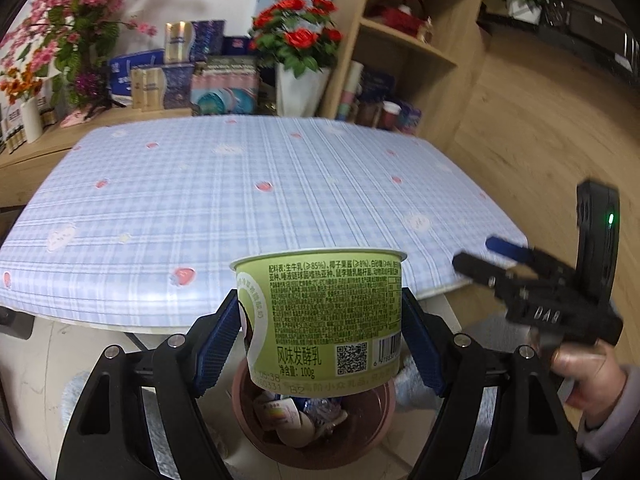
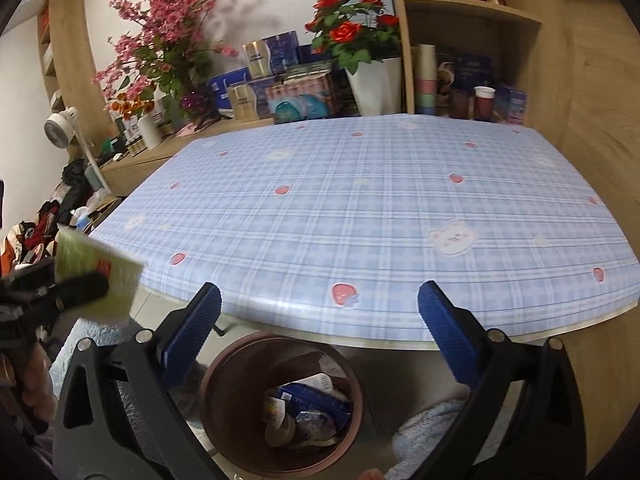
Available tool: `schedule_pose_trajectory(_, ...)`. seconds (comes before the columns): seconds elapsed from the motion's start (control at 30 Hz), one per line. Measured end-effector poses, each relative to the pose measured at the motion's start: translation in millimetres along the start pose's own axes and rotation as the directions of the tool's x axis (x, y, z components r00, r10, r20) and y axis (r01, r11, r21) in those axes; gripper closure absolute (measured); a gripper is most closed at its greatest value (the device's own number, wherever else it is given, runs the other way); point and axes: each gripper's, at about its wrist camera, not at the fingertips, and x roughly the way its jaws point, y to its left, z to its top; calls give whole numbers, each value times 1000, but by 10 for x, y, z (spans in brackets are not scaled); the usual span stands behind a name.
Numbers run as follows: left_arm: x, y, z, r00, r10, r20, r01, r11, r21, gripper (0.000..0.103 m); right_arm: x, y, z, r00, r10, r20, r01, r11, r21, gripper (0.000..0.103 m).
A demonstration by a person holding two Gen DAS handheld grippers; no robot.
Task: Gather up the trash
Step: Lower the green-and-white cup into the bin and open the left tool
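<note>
My left gripper (image 1: pixel 320 340) is shut on a green yogurt cup (image 1: pixel 324 320) and holds it upright above the brown trash bin (image 1: pixel 360 448), in front of the table's near edge. The bin holds several wrappers and cups (image 1: pixel 296 416). In the right wrist view my right gripper (image 2: pixel 320 332) is open and empty above the same bin (image 2: pixel 224 432), with trash inside it (image 2: pixel 308 412). The yogurt cup (image 2: pixel 100 272) shows blurred at the left there. The right gripper also shows at the right in the left wrist view (image 1: pixel 480 256).
A table with a blue plaid cloth (image 2: pixel 360 216) fills the middle. Behind it stand flower pots (image 2: pixel 376 84), boxes (image 2: pixel 280 92) and wooden shelves (image 2: pixel 472 12). A fluffy light rug (image 2: pixel 432 428) lies by the bin. Clutter and a fan (image 2: pixel 60 124) are at the left.
</note>
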Motion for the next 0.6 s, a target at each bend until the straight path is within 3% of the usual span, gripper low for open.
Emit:
schedule_pose_trajectory(0.07, 79, -44, -41, 999, -21, -31, 21, 1000, 18, 27, -12, -20, -15, 1000, -5, 3, 5, 1000, 3, 6)
schedule_pose_trajectory(0.2, 169, -127, -126, 998, -31, -60, 34, 998, 59, 12, -8, -60, -23, 1000, -24, -1, 24, 1000, 5, 6)
schedule_pose_trajectory(0.47, 187, 13, -102, 997, 17, -70, -15, 1000, 24, 9, -14, -55, -10, 999, -42, -1, 42, 999, 2, 6)
schedule_pose_trajectory(0.6, 60, 84, 43, 998, 56, -10, -55, 998, 37, 9, -54, -28, 96, 998, -62, -1, 62, 998, -19, 6)
